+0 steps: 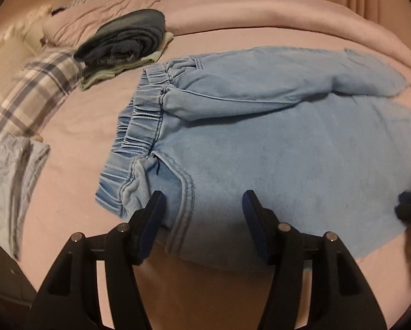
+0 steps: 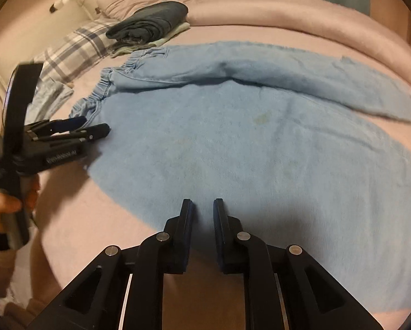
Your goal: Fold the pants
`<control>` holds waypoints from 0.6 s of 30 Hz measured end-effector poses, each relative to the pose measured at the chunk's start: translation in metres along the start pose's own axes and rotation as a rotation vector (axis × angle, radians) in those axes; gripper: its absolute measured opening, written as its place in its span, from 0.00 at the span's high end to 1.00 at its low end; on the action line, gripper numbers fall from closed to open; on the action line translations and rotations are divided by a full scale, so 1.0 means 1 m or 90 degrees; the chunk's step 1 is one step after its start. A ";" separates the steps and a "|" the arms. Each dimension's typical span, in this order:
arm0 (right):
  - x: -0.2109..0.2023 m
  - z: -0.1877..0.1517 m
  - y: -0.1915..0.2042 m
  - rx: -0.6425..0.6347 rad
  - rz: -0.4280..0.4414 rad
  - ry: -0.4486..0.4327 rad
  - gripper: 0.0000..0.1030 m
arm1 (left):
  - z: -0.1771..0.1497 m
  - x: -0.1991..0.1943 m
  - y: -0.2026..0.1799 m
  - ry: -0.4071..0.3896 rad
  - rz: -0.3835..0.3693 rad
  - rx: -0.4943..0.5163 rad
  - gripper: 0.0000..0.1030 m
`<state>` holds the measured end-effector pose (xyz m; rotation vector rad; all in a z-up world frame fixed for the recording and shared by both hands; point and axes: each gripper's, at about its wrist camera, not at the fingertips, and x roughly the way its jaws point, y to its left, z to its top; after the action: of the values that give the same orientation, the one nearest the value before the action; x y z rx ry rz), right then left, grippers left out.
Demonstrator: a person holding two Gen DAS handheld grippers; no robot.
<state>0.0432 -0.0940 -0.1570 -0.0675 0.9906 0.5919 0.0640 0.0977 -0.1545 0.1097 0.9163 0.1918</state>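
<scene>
Denim, light blue, is spread across the pink bedsheet (image 2: 67, 220): the pants (image 2: 233, 143) lie mostly flat with the elastic waistband (image 1: 139, 126) toward the pillows and one leg doubled over along the far side, so I'd say a lengthwise fold is already in. The left gripper (image 1: 202, 206) hangs over the near waistband corner with its jaws spread and nothing pinched between them, probably lined up there because that corner is the handiest hold. The right gripper (image 2: 203, 206) sits at the near edge of the fabric further down the leg, jaws nearly pressed together with only a narrow gap, gripping nothing that I can see. A stack of folded dark clothes (image 1: 122, 41) waits by the plaid pillow (image 1: 32, 90), likely the finished pile.
</scene>
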 end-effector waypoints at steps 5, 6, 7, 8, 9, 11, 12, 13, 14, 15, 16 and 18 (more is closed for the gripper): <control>-0.007 -0.006 -0.014 0.033 0.021 0.017 0.86 | 0.001 -0.001 0.005 0.006 -0.020 -0.009 0.42; -0.008 -0.007 -0.015 0.034 0.019 0.018 0.86 | 0.000 -0.001 0.004 0.006 -0.019 -0.006 0.42; -0.007 -0.004 -0.013 0.034 0.017 0.021 0.86 | -0.001 -0.002 0.002 0.005 -0.017 -0.004 0.42; -0.007 -0.002 -0.012 0.030 0.013 0.024 0.86 | 0.000 -0.002 -0.001 0.005 -0.015 -0.001 0.42; 0.000 0.011 -0.003 0.026 0.011 0.029 0.85 | -0.001 -0.003 -0.003 0.004 -0.015 -0.001 0.42; 0.004 0.018 0.000 0.025 0.006 0.037 0.85 | 0.000 -0.003 -0.002 0.007 -0.022 -0.005 0.42; 0.006 0.022 0.002 0.026 0.005 0.040 0.82 | 0.001 -0.003 -0.001 0.009 -0.026 -0.007 0.42; 0.004 0.023 0.002 0.025 0.006 0.043 0.80 | 0.001 -0.003 0.001 0.010 -0.030 -0.009 0.41; 0.004 0.025 0.002 0.024 0.006 0.047 0.73 | 0.003 -0.003 0.002 0.012 -0.036 -0.011 0.40; 0.003 0.028 0.002 0.022 0.002 0.049 0.65 | 0.004 -0.004 0.002 0.013 -0.040 -0.012 0.39; 0.002 0.030 0.002 0.019 -0.003 0.049 0.61 | 0.004 -0.005 0.003 0.014 -0.047 -0.015 0.37; -0.001 0.035 0.001 0.012 -0.016 0.045 0.57 | 0.007 -0.006 0.004 0.016 -0.060 -0.021 0.34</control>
<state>0.0692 -0.0825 -0.1361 -0.0840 1.0622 0.5595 0.0659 0.1003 -0.1447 0.0340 0.9412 0.1209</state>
